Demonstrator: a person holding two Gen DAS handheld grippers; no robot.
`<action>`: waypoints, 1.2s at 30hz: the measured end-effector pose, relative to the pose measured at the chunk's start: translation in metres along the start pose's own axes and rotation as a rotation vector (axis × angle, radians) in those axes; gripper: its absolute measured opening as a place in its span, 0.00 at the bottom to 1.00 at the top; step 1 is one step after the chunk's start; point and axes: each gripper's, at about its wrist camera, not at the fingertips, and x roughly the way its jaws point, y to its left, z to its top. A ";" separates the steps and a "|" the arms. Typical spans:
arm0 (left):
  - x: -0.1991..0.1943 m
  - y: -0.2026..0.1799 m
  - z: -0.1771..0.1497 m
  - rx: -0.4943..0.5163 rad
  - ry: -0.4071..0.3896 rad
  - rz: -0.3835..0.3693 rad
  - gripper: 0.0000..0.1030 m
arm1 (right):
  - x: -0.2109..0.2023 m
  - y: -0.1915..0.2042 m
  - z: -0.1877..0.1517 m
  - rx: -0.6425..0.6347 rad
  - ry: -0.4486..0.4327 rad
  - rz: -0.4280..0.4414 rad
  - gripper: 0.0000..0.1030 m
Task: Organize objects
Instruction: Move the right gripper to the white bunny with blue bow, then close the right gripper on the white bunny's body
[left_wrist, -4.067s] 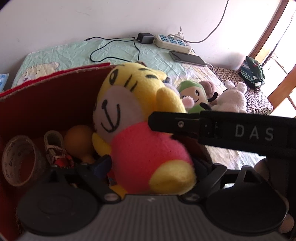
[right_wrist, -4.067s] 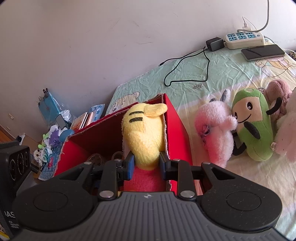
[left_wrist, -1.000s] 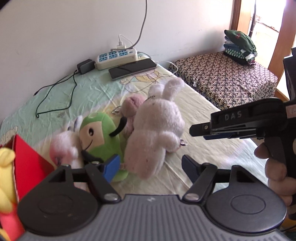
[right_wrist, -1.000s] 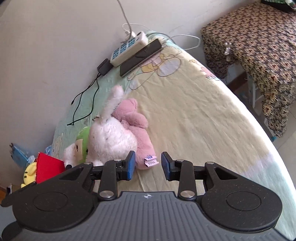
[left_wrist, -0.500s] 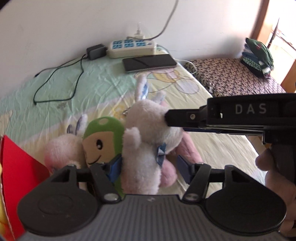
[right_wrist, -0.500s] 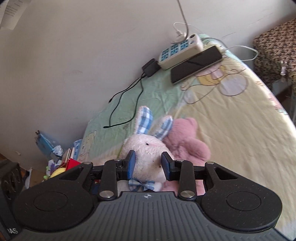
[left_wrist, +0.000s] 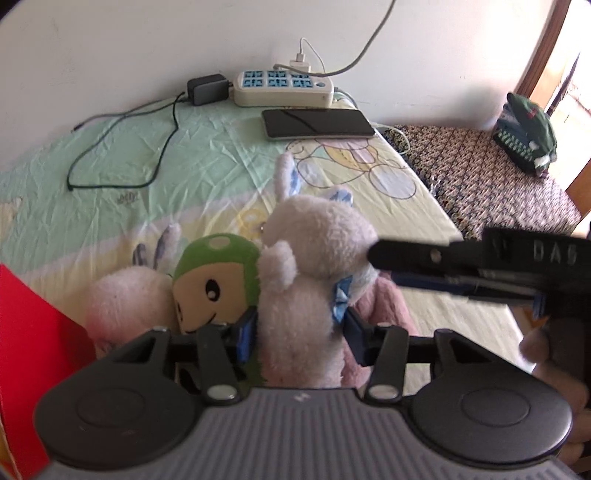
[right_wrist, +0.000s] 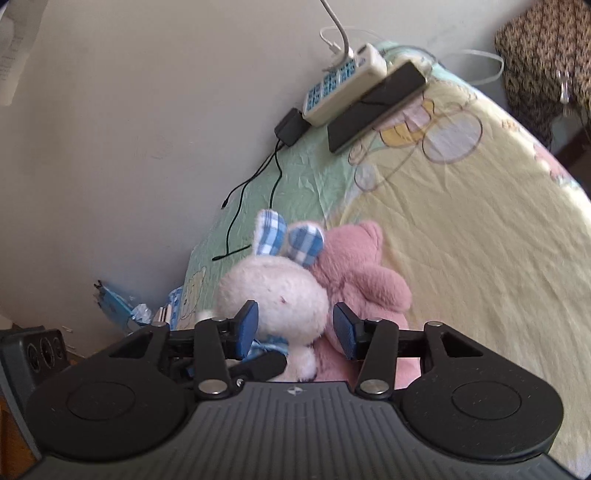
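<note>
Left wrist: left gripper (left_wrist: 297, 334) now squeezes white bunny (left_wrist: 306, 280).

The white rabbit (left_wrist: 303, 295) and pink toy (right_wrist: 364, 273) are fuzzy plush; the rabbit's ears (right_wrist: 291, 238) are checked woven cloth. The bedsheet (left_wrist: 207, 166) is thin, creased cotton. The phone (left_wrist: 317, 123) is glossy; the power strip (left_wrist: 282, 86) is smooth plastic.

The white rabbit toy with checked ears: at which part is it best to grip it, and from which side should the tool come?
Grip the white rabbit toy around its soft body, below the head, coming from its feet end. It stands between the green toy and the pink toy, so the narrower body probably fits between the pads better than the head.
</note>
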 end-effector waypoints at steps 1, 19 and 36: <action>0.000 0.004 0.000 -0.020 0.004 -0.023 0.49 | 0.003 -0.001 -0.001 0.000 0.007 0.004 0.48; -0.012 0.011 -0.005 -0.082 0.009 -0.106 0.43 | 0.023 0.012 -0.007 0.029 0.080 0.170 0.52; -0.089 -0.029 -0.059 0.047 -0.088 -0.043 0.43 | -0.039 0.055 -0.061 -0.132 0.046 0.155 0.51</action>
